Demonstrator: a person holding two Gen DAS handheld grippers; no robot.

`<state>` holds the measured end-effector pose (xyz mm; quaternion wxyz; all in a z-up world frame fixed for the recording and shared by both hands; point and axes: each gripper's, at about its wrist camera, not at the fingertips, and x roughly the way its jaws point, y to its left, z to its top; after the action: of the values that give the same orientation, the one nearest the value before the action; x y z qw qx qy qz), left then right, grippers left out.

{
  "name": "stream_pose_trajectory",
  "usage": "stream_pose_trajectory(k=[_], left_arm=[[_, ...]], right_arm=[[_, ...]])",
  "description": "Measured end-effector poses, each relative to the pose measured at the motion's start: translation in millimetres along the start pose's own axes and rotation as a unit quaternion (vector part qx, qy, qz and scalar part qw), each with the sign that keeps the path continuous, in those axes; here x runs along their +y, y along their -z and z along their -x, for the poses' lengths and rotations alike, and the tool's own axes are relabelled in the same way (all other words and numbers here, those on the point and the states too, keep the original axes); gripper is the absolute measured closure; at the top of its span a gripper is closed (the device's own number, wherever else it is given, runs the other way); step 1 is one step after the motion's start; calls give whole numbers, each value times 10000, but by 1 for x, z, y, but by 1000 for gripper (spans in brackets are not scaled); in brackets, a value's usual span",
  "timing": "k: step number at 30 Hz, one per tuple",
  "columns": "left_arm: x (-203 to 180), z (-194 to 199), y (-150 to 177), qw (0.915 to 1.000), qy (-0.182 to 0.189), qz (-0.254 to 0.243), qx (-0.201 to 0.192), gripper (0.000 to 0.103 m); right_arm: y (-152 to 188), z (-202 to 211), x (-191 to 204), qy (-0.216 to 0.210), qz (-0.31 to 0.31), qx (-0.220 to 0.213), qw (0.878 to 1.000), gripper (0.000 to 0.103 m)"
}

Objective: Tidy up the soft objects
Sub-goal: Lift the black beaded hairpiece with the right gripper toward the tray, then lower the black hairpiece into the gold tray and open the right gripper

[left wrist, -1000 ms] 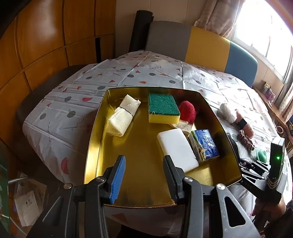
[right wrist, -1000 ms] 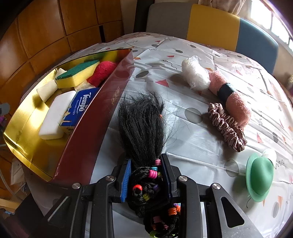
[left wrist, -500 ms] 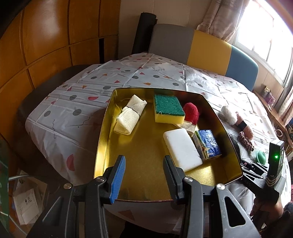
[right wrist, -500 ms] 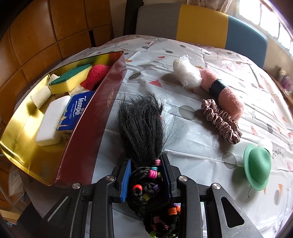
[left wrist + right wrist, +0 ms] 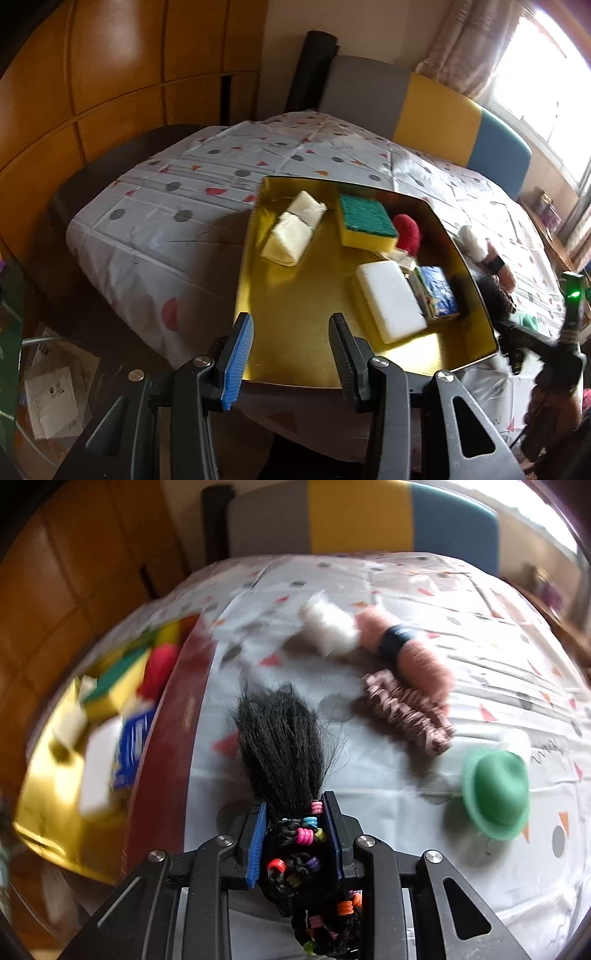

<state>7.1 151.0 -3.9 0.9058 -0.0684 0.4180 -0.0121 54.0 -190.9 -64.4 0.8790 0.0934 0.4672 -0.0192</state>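
Black hair bundle (image 5: 286, 746) with coloured beads, clamped between right gripper (image 5: 295, 834) pads, loose end fanning over the tablecloth (image 5: 388, 786) just beside the tray's (image 5: 332, 373) red outer wall. Left gripper (image 5: 291, 354) about half open, empty, above the tray's near edge (sponge (image 5: 365, 225), tissues (image 5: 437, 291) inside).

We see a table under a white tablecloth (image 5: 192, 221) printed with dots and triangles. Behind its far edge stands a bench back (image 5: 436, 110) in grey, yellow and blue panels. Orange wood panelling (image 5: 110, 74) covers the left wall. Daylight enters through a curtained window (image 5: 535, 66) at far right.
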Motion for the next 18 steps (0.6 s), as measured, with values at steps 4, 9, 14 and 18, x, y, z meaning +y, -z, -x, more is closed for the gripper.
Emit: stream_pose_trajectory(k=[4, 9, 14, 18], left_arm=[[13, 0, -1, 9998, -91, 151, -16, 60], [30, 1, -2, 9991, -203, 368, -51, 60], [50, 2, -4, 9976, -390, 558, -106, 60], [66, -2, -5, 9963, -461, 726, -62, 60]], right_arm=[[-19, 25, 1, -246, -181, -293, 9991, 74], [-40, 47, 59, -680, 579, -549, 9945, 74], [-48, 47, 138, -1449, 1418, -393, 9784, 74], [-37, 19, 194, -1908, 1872, 142, 9635, 74]])
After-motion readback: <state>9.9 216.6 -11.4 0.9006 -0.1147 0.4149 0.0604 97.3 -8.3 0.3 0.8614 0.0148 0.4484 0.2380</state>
